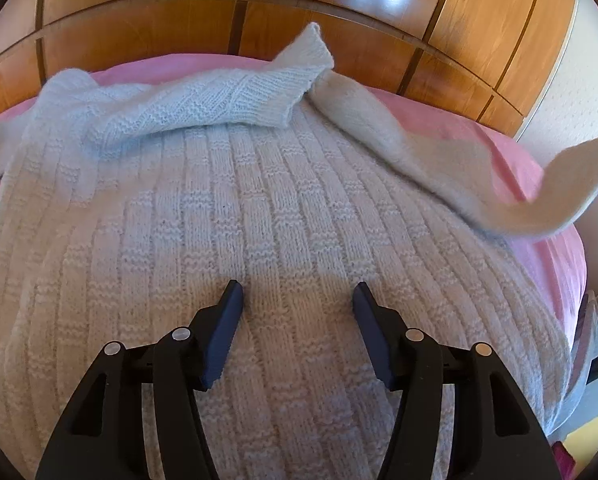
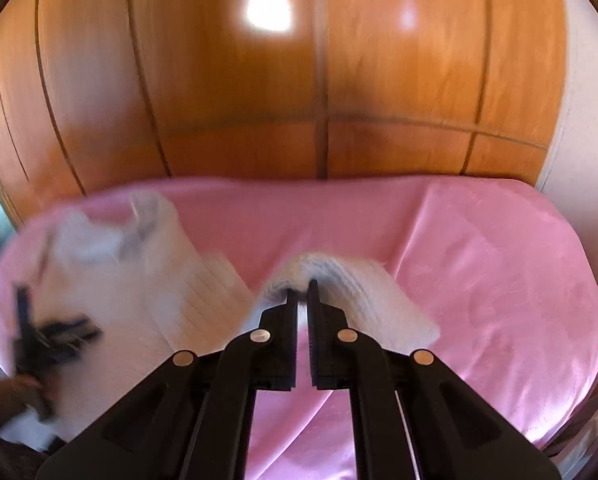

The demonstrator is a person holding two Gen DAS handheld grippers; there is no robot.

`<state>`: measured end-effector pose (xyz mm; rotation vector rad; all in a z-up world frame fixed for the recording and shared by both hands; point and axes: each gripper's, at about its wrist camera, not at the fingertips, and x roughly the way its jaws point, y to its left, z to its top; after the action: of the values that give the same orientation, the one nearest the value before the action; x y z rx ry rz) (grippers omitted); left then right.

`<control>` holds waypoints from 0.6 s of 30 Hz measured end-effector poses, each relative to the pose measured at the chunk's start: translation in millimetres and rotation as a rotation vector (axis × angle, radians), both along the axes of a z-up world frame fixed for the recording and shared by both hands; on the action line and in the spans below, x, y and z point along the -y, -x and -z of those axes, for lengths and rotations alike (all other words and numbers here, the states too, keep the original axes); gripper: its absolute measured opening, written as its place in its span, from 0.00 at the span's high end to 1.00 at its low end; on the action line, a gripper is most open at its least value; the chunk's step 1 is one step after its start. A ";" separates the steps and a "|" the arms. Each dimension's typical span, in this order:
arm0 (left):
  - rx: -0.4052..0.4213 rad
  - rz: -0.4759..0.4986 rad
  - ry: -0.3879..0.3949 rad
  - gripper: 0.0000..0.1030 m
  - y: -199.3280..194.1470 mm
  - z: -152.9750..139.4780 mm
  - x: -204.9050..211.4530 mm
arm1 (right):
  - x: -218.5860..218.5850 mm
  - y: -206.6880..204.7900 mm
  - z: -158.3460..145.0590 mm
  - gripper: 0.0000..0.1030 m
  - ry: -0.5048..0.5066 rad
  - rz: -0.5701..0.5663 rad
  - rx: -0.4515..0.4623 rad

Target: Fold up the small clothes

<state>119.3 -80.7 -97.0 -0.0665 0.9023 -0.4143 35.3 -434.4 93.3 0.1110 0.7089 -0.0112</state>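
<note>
With one sleeve already folded across the white ribbed knitted sweater (image 1: 259, 216) on the pink bed (image 2: 479, 260), the left tongs (image 1: 297, 296) gape empty above it while the right tongs (image 2: 303, 294), pinched on the other sleeve (image 2: 339, 280), lift it at three o'clock, body folds remaining.

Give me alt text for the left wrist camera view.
The open left gripper hovers over a white ribbed knit sweater spread on a pink sheet. One sleeve is folded across the top; wooden panels stand behind.
</note>
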 end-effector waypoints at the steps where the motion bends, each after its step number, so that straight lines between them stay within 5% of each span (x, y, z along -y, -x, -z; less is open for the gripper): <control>1: -0.001 -0.003 0.003 0.44 -0.2 0.2 0.1 | 12.1 -2.5 -4.3 0.97 -0.011 0.038 0.006; 5: -0.003 -0.003 0.000 0.44 0.4 -0.3 -0.2 | 65.9 -39.3 15.9 0.97 -0.024 0.221 -0.042; 10: -0.007 0.001 0.004 0.44 -5.9 -1.5 0.9 | 146.6 -112.5 75.6 0.97 -0.013 0.468 -0.171; 18: 0.001 0.001 -0.017 0.38 -4.6 -0.7 7.5 | 190.4 -187.3 129.4 1.00 0.009 0.594 -0.285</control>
<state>123.9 -88.2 -96.3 -0.0507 0.9052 -0.4073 222.7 -624.8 -36.1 0.3130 0.9388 -0.6087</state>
